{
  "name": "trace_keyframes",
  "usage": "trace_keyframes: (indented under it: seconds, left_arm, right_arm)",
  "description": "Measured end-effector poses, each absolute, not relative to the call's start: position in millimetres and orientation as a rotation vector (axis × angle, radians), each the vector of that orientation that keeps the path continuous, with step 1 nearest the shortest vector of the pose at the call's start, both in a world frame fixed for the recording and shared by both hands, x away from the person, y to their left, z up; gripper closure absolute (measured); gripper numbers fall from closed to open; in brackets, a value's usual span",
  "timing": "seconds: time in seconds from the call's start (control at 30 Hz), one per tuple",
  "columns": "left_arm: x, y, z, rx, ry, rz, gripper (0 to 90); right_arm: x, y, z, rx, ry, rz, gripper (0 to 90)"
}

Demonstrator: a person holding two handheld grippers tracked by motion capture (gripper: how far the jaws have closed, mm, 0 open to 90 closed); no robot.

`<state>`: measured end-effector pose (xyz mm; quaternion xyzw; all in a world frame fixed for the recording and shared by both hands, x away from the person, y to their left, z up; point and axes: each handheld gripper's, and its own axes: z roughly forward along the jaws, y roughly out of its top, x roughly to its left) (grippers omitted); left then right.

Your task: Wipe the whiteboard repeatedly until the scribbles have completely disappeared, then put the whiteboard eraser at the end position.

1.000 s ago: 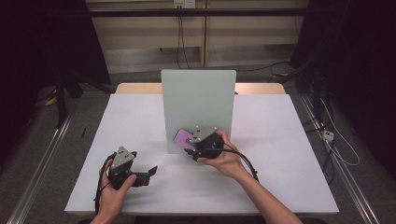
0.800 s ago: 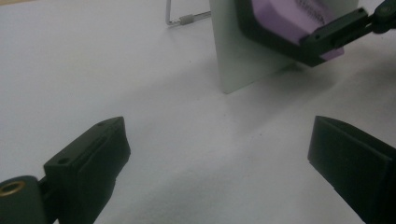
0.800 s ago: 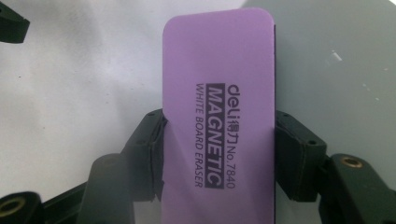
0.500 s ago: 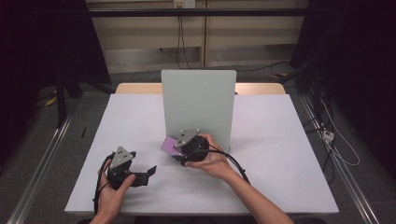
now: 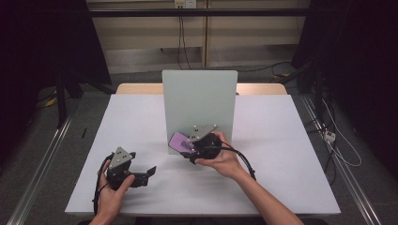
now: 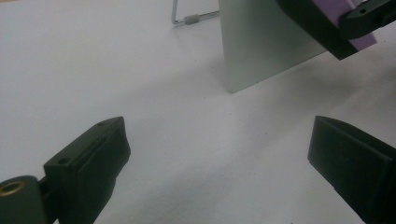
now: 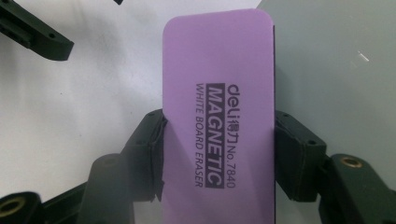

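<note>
The right gripper [image 5: 190,145] squeezes a purple eraser [image 7: 217,116] between its two jaws. It has slid left since a second ago and now sits low at the left bottom corner of the grey board [image 5: 199,105], which stands up in the middle of the white table [image 5: 281,154]. The eraser is right next to the board, above the table. The left gripper [image 5: 148,172] has stayed at the near left, resting on the table. Its jaws are spread wide with nothing between them.

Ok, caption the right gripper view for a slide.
Right gripper clamps a purple magnetic whiteboard eraser beside the upright grey board.
</note>
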<state>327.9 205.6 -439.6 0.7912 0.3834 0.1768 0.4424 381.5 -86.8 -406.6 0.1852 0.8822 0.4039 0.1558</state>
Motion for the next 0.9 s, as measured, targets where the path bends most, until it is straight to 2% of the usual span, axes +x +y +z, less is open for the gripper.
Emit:
trace_keyframes:
  seconds: [0.2,0.9]
  left_arm:
    - [327,205,-439,1.968,0.950,0.442,5.2]
    - [325,208,-439,1.955,0.956,0.436,5.5]
  right_arm:
    - [378,-106,-397,0.585,2.489,1.248,41.5]
    - [373,-146,-390,0.697,2.492,1.214,41.6]
